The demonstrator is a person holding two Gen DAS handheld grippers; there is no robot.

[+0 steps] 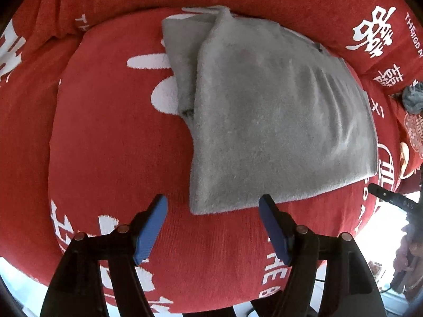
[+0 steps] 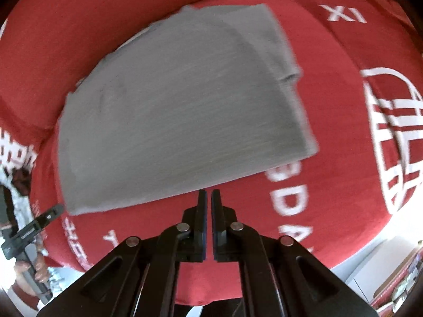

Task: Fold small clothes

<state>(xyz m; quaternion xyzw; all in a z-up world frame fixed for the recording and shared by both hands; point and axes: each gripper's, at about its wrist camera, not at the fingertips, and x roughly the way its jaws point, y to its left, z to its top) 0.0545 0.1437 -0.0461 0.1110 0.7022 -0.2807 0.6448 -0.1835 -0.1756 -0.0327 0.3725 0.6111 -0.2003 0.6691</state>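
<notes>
A grey fleecy garment [image 1: 264,121] lies folded on the red bedspread [image 1: 111,153], with a doubled layer along its left side. My left gripper [image 1: 212,206] is open and empty, its blue pads just short of the garment's near edge. In the right wrist view the same grey garment [image 2: 179,116] lies flat ahead. My right gripper [image 2: 208,198] is shut with nothing between its fingers, its tips just at the garment's near edge. The right gripper's tip shows at the right edge of the left wrist view [image 1: 380,192].
The red bedspread [image 2: 330,158] carries white characters and letters. A small grey-blue cloth [image 1: 412,97] lies at the far right. The left gripper and the hand on it show at the left of the right wrist view [image 2: 29,232]. A pale floor and furniture lie beyond the bed edge.
</notes>
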